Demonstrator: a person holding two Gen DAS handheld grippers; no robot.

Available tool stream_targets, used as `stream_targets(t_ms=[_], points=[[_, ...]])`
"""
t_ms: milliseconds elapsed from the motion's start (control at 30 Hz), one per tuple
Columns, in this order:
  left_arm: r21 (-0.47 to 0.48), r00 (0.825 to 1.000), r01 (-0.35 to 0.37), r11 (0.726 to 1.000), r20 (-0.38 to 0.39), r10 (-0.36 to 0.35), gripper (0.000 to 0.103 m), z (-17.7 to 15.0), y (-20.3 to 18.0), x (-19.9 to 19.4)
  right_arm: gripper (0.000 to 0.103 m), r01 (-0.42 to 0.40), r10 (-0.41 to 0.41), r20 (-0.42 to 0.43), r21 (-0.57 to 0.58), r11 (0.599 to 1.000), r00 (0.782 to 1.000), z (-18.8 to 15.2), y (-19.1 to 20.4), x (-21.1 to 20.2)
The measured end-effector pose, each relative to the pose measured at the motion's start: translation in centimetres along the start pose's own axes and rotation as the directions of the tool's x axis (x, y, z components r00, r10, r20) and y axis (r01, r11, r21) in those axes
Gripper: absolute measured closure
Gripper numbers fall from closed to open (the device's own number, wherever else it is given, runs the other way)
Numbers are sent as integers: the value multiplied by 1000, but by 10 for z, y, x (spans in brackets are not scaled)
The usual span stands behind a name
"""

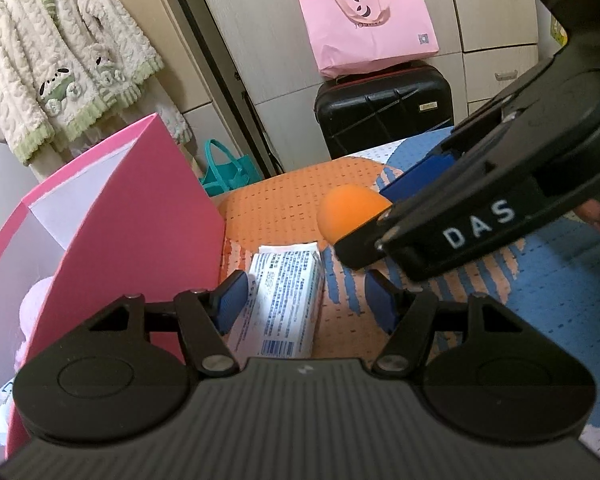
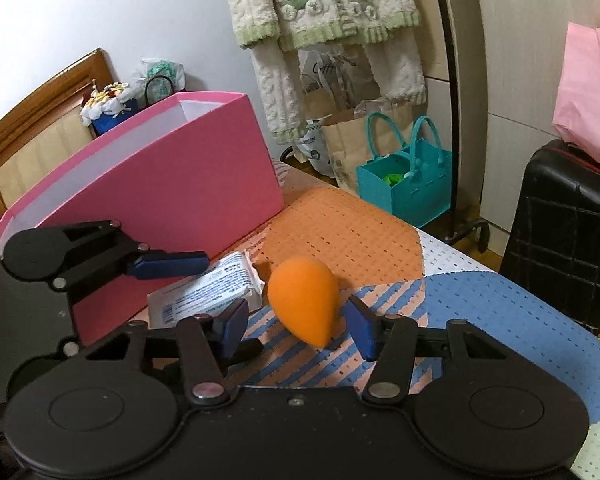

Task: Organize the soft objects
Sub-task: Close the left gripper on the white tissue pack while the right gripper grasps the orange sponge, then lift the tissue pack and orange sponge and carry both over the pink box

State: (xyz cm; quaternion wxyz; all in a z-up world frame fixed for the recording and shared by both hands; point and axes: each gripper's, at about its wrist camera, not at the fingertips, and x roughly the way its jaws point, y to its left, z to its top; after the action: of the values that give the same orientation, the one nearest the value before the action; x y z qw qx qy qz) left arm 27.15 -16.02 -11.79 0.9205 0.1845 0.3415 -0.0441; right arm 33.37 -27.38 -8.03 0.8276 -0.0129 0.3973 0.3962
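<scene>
Left wrist view: the left gripper (image 1: 306, 300) hangs wide open over a patterned orange and blue blanket (image 1: 548, 280), holding nothing. A white tissue pack (image 1: 284, 304) lies between its blue fingers (image 1: 232, 300), nearer the left one. A pink box (image 1: 140, 216) stands just to the left. Beyond, an orange egg-shaped sponge (image 1: 350, 210) sits on the blanket, partly hidden by the right gripper (image 1: 392, 196) reaching in from the right.

Right wrist view: the right gripper (image 2: 300, 326) is wide open and empty, its fingers either side of the sponge (image 2: 304, 304), apart from it. The tissue pack (image 2: 208, 296) lies left of the sponge, against the pink box (image 2: 188, 184). The left gripper (image 2: 204, 280) enters from the left, one finger over the pack.
</scene>
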Motion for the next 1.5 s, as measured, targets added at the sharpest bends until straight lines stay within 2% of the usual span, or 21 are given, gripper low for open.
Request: stream_targets(t_ms=[67, 100, 133, 233, 367, 633, 900, 1167, 1500], points=[[9, 1000, -5, 1000, -5, 5, 38, 1, -1, 1, 62, -1, 2, -6, 14, 1000, 1000, -1, -3, 2], [10, 1000, -4, 1000, -8, 4, 38, 1, 0, 1, 62, -1, 1, -3, 16, 1000, 1000, -2, -4, 1], [7, 1000, -3, 1000, -11, 3, 43, 2, 0, 1, 62, -5, 5, 4, 18, 1000, 1000, -3, -4, 0], [10, 998, -62, 998, -16, 62, 66, 2, 1, 3, 63, 1, -1, 16, 20, 1000, 1000, -3, -4, -2], [-6, 998, -67, 998, -5, 66, 69, 0, 4, 2, 63, 8, -9, 33, 22, 1000, 999, -3, -4, -8], [-49, 999, -49, 998, -3, 49, 71, -2, 10, -3, 63, 35, -36, 41, 32, 999, 998, -7, 1, -23], [-66, 999, 42, 997, 5, -42, 71, -8, 5, -22, 63, 77, -80, 39, 68, 995, 996, -19, 11, -41], [-102, 980, 197, 975, -11, -199, 71, -9, 1, -35, 63, 128, -130, 24, 96, 987, 991, -32, 18, -57], [-181, 969, 232, 956, -48, -244, 60, -10, 9, -27, 63, 159, -164, 29, 122, 980, 986, -53, 20, -70]])
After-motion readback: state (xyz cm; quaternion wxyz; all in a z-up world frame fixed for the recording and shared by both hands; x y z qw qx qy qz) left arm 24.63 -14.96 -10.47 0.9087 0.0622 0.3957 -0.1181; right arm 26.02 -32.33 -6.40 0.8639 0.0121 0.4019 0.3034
